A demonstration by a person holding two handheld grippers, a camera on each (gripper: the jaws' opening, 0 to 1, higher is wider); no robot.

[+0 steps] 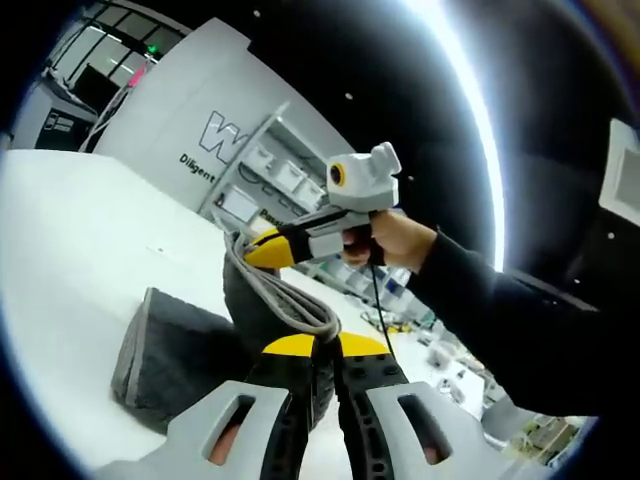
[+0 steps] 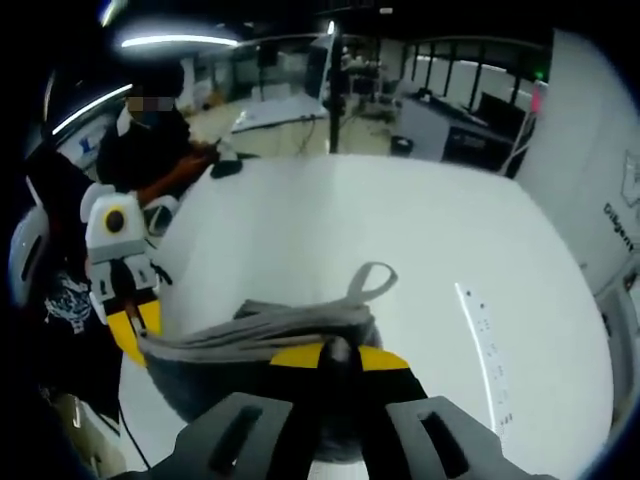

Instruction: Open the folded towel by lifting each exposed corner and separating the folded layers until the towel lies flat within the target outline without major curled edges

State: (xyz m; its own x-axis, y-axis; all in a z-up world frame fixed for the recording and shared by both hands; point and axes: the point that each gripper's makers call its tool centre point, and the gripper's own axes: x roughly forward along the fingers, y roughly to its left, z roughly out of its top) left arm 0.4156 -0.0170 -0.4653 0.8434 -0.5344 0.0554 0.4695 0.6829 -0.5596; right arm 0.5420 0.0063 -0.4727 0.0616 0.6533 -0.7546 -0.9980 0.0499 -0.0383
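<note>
Gripping the grey towel (image 1: 185, 355) along one edge, both claws hold it raised off the white counter (image 1: 70, 250), apparently to pull the folded layers apart so it can spread flat. The left claw (image 1: 325, 352) is clenched on the towel's bunched hem, its yellow-tipped jaws pressed together around the cloth. The right claw (image 2: 340, 355) is likewise clenched on the hem, and a small hanging loop (image 2: 370, 280) stands up just past its tips. In the left gripper view the right claw comes in from the right, held by a hand (image 1: 395, 240) in a dark sleeve, pinching the same edge a little further along; the stretched hem between the two suggests they are drawing apart. Part of the towel rests on the counter, still folded. No target outline can be made out on the counter, and the towel's lower layers and far corners are hidden behind its own folds.
</note>
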